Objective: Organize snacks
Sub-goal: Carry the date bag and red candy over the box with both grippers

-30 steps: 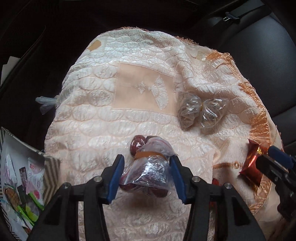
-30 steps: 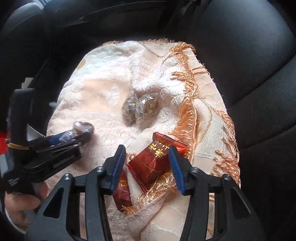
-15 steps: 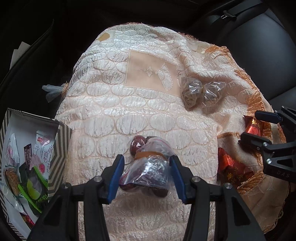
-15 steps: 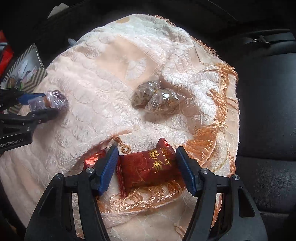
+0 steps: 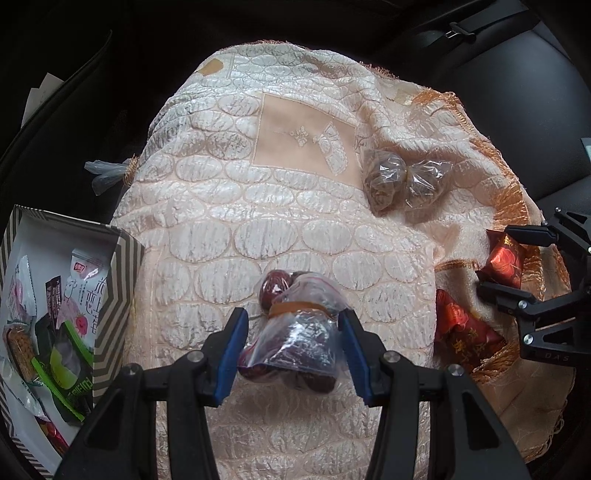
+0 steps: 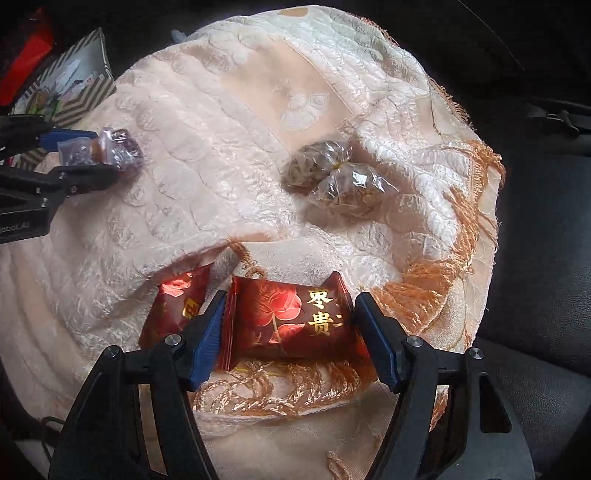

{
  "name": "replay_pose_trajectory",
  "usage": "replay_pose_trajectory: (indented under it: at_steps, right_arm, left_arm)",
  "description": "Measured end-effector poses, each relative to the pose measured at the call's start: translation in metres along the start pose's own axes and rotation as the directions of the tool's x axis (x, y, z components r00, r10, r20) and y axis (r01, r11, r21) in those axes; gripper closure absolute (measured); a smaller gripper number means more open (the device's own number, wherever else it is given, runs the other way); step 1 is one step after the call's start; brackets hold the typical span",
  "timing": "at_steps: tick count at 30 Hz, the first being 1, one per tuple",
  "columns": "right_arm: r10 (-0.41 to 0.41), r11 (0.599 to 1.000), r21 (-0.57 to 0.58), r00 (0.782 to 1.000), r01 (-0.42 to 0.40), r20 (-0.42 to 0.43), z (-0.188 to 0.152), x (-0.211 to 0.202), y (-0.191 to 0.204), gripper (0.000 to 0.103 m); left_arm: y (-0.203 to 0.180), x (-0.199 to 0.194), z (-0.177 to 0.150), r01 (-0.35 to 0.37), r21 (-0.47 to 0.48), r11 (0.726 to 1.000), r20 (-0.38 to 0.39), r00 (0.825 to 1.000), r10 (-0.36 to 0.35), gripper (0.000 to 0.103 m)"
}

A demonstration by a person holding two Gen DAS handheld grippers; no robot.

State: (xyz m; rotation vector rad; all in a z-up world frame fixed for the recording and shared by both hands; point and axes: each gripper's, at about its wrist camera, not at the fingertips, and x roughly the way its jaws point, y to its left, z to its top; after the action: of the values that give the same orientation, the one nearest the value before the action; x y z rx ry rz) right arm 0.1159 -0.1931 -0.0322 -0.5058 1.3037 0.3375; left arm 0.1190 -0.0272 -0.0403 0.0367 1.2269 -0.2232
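My left gripper [image 5: 291, 332] is shut on a clear bag of red dates [image 5: 295, 350] tied with a rubber band, held just above the cream quilted cloth [image 5: 221, 229]. In the right wrist view that left gripper [image 6: 86, 155] shows at the left with the bag. My right gripper [image 6: 288, 325] points down at the cloth's fringed edge, and its jaws are opening. A red foil snack packet [image 6: 291, 317] with gold characters lies between its fingers on the cloth. A second red packet [image 6: 177, 306] lies just to its left.
Two clear bags of brown snacks [image 5: 402, 177] lie tied together further back on the cloth. A striped cardboard box [image 5: 118, 280] holding several snack packets stands at the left. Black car seat upholstery [image 6: 535, 221] surrounds the cloth. A seat belt buckle [image 5: 458, 31] lies behind.
The right gripper rolled, sank to the cloth's fringed edge and widened its jaws around the red packet. The left gripper carried the date bag towards the striped box, which now shows more.
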Motion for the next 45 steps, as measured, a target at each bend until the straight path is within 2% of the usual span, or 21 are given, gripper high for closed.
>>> replay_pose_trajectory:
  at_steps: [5,8,15,17,22,27,30,33,35,37,40,42,45]
  right_arm:
    - [0.015,0.999,0.05,1.0,-0.016,0.004,-0.003,-0.004,0.003,0.041]
    - [-0.006,0.998,0.068,0.999,0.002,0.053,-0.008,-0.014,0.01,0.041]
    - [0.061,0.982,0.168,0.984,-0.089,0.166,-0.01,-0.043,0.046,0.041]
    - [0.082,0.972,0.202,0.98,-0.119,0.182,-0.011,-0.045,0.061,0.041]
    - [0.111,0.947,0.266,0.96,-0.18,0.257,-0.012,-0.048,0.087,0.041]
    - [0.138,0.934,0.282,0.949,-0.22,0.284,-0.006,-0.048,0.109,0.041]
    - [0.169,0.917,0.305,0.944,-0.255,0.283,-0.007,-0.046,0.11,0.041]
    - [0.156,0.913,0.324,0.947,-0.246,0.281,-0.013,-0.046,0.109,0.041]
    - [0.18,0.9,0.341,0.944,-0.271,0.276,-0.018,-0.042,0.107,0.041]
    - [0.185,0.895,0.352,0.945,-0.276,0.271,-0.022,-0.038,0.105,0.041]
    - [0.194,0.885,0.365,0.942,-0.288,0.274,-0.026,-0.037,0.103,0.041]
    - [0.198,0.881,0.369,0.94,-0.295,0.278,-0.027,-0.038,0.102,0.041]
    - [0.198,0.88,0.368,0.936,-0.3,0.29,-0.028,-0.043,0.102,0.041]
  left_arm:
    - [0.0,-0.004,-0.002,-0.004,0.001,1.0,0.011,1.0,0.004,0.05]
    - [0.003,-0.01,-0.005,-0.019,-0.001,1.0,0.029,0.999,0.019,0.05]
    - [0.018,-0.033,-0.017,-0.073,-0.007,0.997,0.08,0.994,0.074,0.05]
    - [0.023,-0.041,-0.022,-0.095,-0.002,0.995,0.099,0.991,0.095,0.056]
    - [0.043,-0.059,-0.035,-0.132,-0.009,0.991,0.126,0.983,0.132,0.061]
    - [0.066,-0.065,-0.045,-0.119,-0.052,0.992,0.117,0.985,0.125,0.061]
    - [0.073,-0.06,-0.048,-0.059,-0.065,0.996,0.083,0.994,0.065,0.061]
    - [0.068,-0.053,-0.053,-0.025,-0.067,0.997,0.046,0.999,0.028,0.054]
    - [0.06,-0.05,-0.058,-0.031,-0.05,0.998,0.043,0.998,0.033,0.042]
    - [0.051,-0.046,-0.061,-0.019,-0.034,0.999,0.036,0.999,0.02,0.04]
    - [0.039,-0.031,-0.065,-0.052,0.006,0.999,-0.003,0.999,0.052,0.04]
    - [0.032,-0.021,-0.07,-0.039,0.036,0.999,-0.035,0.999,0.04,0.057]
    - [0.027,-0.021,-0.076,-0.063,0.065,0.996,-0.018,0.998,0.064,0.06]
